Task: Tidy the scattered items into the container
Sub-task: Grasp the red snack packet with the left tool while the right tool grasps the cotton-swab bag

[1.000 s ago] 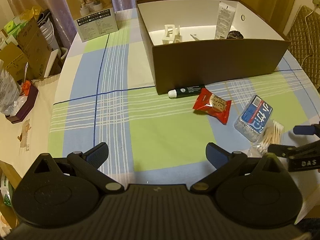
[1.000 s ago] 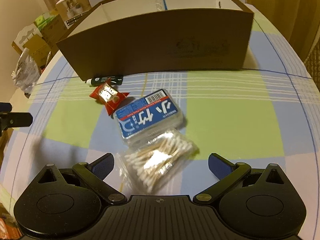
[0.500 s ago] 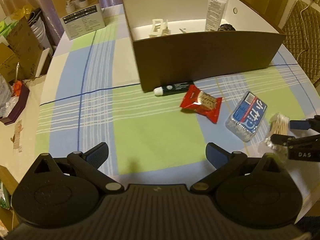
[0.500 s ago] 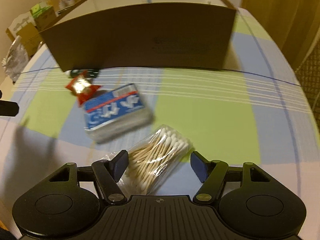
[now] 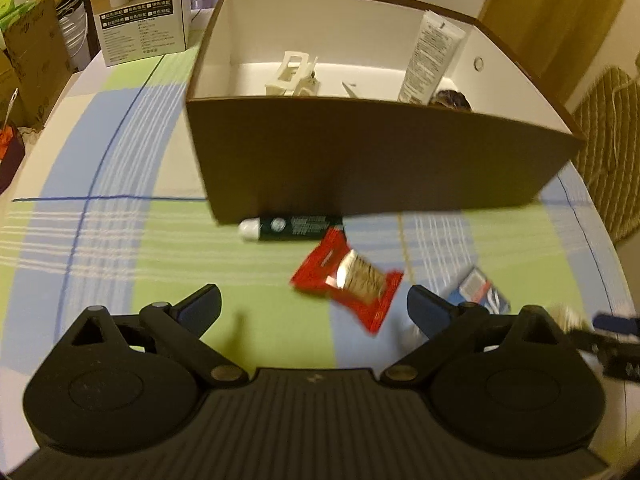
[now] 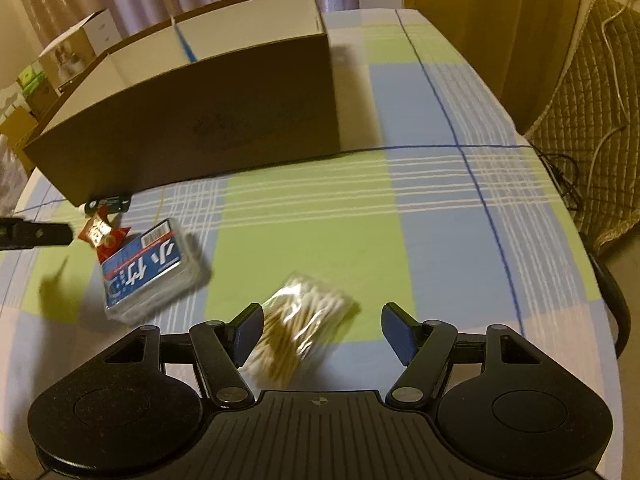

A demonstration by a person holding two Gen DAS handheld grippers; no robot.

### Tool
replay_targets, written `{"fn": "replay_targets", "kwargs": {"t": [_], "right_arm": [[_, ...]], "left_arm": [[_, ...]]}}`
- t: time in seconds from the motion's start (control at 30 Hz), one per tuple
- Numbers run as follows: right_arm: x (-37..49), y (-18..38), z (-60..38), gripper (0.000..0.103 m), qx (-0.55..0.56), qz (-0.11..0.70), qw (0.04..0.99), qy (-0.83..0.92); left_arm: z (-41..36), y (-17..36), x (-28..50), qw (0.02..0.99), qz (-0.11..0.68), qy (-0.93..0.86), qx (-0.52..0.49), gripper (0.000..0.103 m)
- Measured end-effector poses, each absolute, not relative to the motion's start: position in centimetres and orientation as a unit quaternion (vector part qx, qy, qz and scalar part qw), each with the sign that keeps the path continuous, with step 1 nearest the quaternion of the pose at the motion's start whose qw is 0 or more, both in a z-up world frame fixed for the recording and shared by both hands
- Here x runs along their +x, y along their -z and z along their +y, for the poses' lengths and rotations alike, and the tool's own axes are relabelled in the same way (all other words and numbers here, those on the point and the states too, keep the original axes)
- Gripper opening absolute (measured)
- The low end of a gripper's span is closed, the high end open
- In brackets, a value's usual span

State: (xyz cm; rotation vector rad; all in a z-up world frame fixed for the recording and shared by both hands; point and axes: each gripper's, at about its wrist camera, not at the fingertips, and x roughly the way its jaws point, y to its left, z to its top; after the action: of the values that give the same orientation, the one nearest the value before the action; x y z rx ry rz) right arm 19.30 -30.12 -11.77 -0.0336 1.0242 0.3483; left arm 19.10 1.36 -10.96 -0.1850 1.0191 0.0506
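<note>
Left wrist view, far upper left: a white printed carton point(image 5: 140, 8) stands on the checked blue, green and white tablecloth point(image 5: 120, 200). Centre of the frame, the big brown cardboard box with white inside point(image 5: 372, 160) fills the middle; inside it, a cream plastic hair claw point(image 5: 294, 74), and to its right a white tube point(image 5: 430, 60) leaning on the far wall. At the foot of the box's near wall, touching it, lies a dark green tube with a white cap point(image 5: 290, 227). Just below that, a red snack packet with a shiny window point(image 5: 347, 280) lies flat on the cloth, and the left gripper point(image 5: 314, 308) hovers with it between the fingers, spread wide and gripping nothing. Lower right, a blue-labelled clear pack point(image 5: 480, 294) peeks past the right finger.

Right wrist view now: at the left edge, the red packet point(image 6: 102, 236) and the green tube point(image 6: 108, 204) sit by the box's point(image 6: 192, 120) near wall. Beside them, the blue-labelled pack point(image 6: 150, 270), blurred. Lower centre, a clear bag of cotton swabs point(image 6: 300, 332) lies on the cloth between the fingers of the right gripper point(image 6: 322, 338), released and apart, the left finger just beside the bag; contact is unclear through the blur
</note>
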Motion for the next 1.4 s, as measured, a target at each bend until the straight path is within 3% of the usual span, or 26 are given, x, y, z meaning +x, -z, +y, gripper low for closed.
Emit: {"fn": "replay_targets", "kwargs": {"t": [0.17, 0.23, 0.4, 0.5, 0.57, 0.67, 0.73, 0.8, 0.9, 1.0, 1.03, 1.07, 1.2, 1.33, 1.4], "right_arm": [[19.9, 12.0, -30.7, 0.072, -0.013, 0.491, 0.855, -0.166], [20.2, 12.3, -30.9, 0.072, -0.013, 0.494, 0.853, -0.166], [20.7, 12.7, -30.7, 0.072, -0.017, 0.496, 0.851, -0.174], [21.0, 12.8, -30.5, 0.072, -0.018, 0.495, 0.850, -0.178], [21.1, 12.8, -30.5, 0.072, -0.017, 0.495, 0.850, -0.180], [21.1, 12.9, -30.5, 0.072, -0.015, 0.495, 0.850, -0.181], [21.1, 12.9, -30.5, 0.072, -0.012, 0.496, 0.849, -0.180], [21.0, 12.8, -30.5, 0.072, -0.008, 0.496, 0.850, -0.178], [20.9, 12.8, -30.4, 0.072, -0.006, 0.497, 0.850, -0.175], [20.6, 12.7, -30.1, 0.072, -0.005, 0.498, 0.849, -0.176], [20.5, 12.6, -30.0, 0.072, -0.006, 0.497, 0.849, -0.177], [20.4, 12.6, -30.0, 0.072, -0.006, 0.497, 0.849, -0.177], [19.8, 12.5, -30.2, 0.072, -0.003, 0.499, 0.849, -0.175], [19.3, 12.3, -30.6, 0.072, 0.008, 0.498, 0.850, -0.171], [19.1, 12.2, -30.7, 0.072, 0.017, 0.498, 0.850, -0.171]], "left_arm": [[0.8, 12.2, 21.1, 0.868, 0.485, -0.041, -0.095, 0.091], [0.5, 12.6, 21.7, 0.868, 0.487, -0.040, -0.088, 0.082], [0.4, 13.5, 22.1, 0.865, 0.497, -0.015, -0.068, 0.049], [0.6, 13.5, 21.2, 0.865, 0.499, 0.009, -0.050, 0.036], [0.7, 13.5, 20.4, 0.863, 0.504, 0.023, -0.023, 0.033], [1.3, 13.3, 18.6, 0.857, 0.512, 0.047, 0.005, 0.033], [1.8, 13.0, 17.6, 0.854, 0.518, 0.050, 0.011, 0.039], [2.3, 12.7, 17.0, 0.854, 0.518, 0.043, 0.009, 0.053], [2.5, 12.8, 16.9, 0.851, 0.524, 0.032, -0.001, 0.059], [2.3, 13.1, 16.7, 0.848, 0.529, 0.025, -0.015, 0.055], [2.3, 13.2, 16.6, 0.848, 0.529, 0.026, -0.018, 0.050], [2.2, 13.3, 16.5, 0.848, 0.528, 0.028, -0.020, 0.038], [1.3, 13.2, 15.9, 0.851, 0.523, 0.055, 0.006, 0.025], [0.9, 13.0, 14.7, 0.850, 0.520, 0.071, 0.041, 0.025], [1.0, 13.0, 14.2, 0.850, 0.520, 0.069, 0.045, 0.034]]}}
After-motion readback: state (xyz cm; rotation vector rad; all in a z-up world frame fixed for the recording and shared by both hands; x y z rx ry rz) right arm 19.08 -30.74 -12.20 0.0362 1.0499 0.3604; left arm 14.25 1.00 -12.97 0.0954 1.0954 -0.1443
